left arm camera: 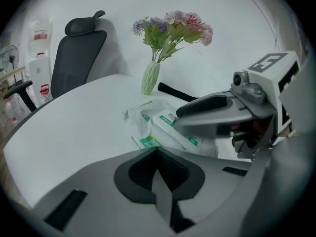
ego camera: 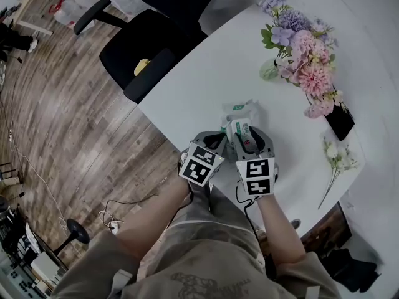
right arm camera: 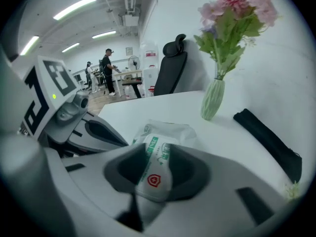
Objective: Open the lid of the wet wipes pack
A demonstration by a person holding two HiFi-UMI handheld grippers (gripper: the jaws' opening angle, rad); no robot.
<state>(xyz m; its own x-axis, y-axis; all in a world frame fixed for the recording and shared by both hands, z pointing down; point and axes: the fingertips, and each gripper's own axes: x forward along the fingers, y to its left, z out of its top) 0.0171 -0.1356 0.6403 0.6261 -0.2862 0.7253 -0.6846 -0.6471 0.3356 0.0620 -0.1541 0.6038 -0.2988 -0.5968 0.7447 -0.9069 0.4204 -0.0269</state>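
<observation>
A white wet wipes pack (ego camera: 240,111) with green print lies on the white table (ego camera: 206,73), just ahead of both grippers. My right gripper (ego camera: 247,141) is shut on the pack's lid flap (right arm camera: 154,174), a white tab with a red shield mark. The flap stands raised off the pack (right arm camera: 170,130) and sits between the jaws. My left gripper (ego camera: 219,141) is beside the right one, with its jaws together and nothing seen between them. Its tips (left arm camera: 156,151) reach the pack's near corner (left arm camera: 148,142). The right gripper's finger (left arm camera: 212,105) lies over the pack.
A pale green vase of pink and purple flowers (ego camera: 299,48) stands beyond the pack. To its right lie a black case (ego camera: 340,122) and a loose white flower sprig (ego camera: 336,161). A black office chair (ego camera: 143,55) is at the table's far-left edge. People stand far off (right arm camera: 106,70).
</observation>
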